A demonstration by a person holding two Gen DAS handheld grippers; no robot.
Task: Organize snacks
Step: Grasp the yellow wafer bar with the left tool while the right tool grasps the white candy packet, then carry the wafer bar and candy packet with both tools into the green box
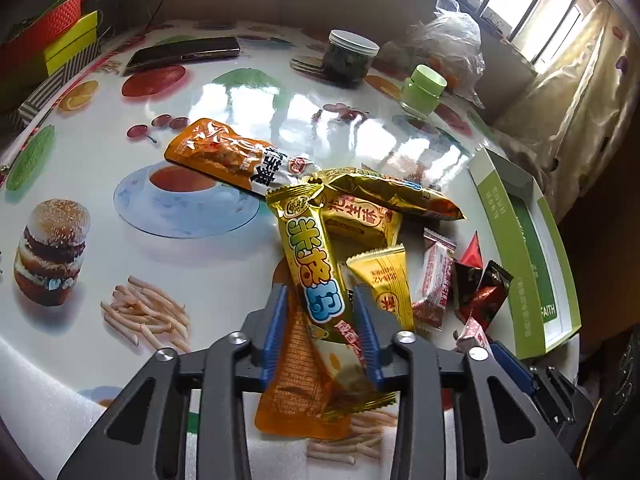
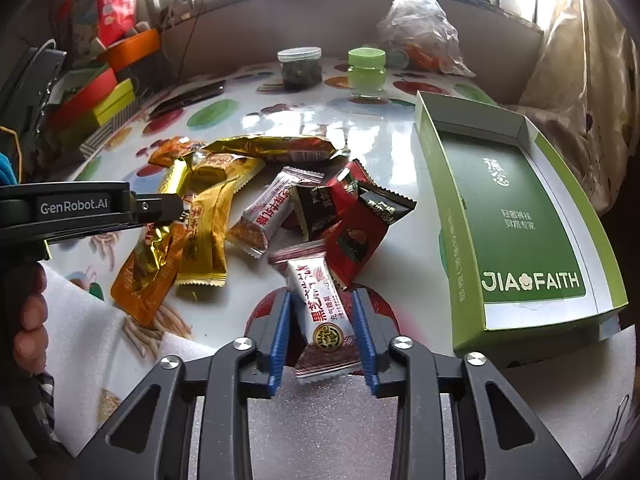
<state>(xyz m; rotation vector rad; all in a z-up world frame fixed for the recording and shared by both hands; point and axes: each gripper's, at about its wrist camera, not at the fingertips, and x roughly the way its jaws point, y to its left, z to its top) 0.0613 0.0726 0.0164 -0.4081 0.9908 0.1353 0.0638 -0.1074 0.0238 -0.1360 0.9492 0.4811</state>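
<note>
The tabletop (image 2: 400,136) is glossy and printed with food pictures; its far half is mostly bare, open room, while the near right edge is taken up by one shallow green box (image 2: 516,216) lying open and empty. Along the far edge stand two jars, a dark-filled jar (image 2: 300,68) and a green jar (image 2: 366,70), with a crinkled plastic bag (image 2: 420,20) behind them. A phone (image 1: 184,54) lies near the far left corner. The snack pile (image 2: 280,200) sits mid-tabletop, just left of the box: roughly ten packets, gold, orange, white and dark red, overlapping. The left hand-held gripper (image 1: 320,300) pinches a long yellow snack bar (image 1: 310,268) over an orange pouch (image 1: 292,384). The right hand-held gripper (image 2: 320,304) pinches a white candy packet (image 2: 324,312) near the front edge.
</note>
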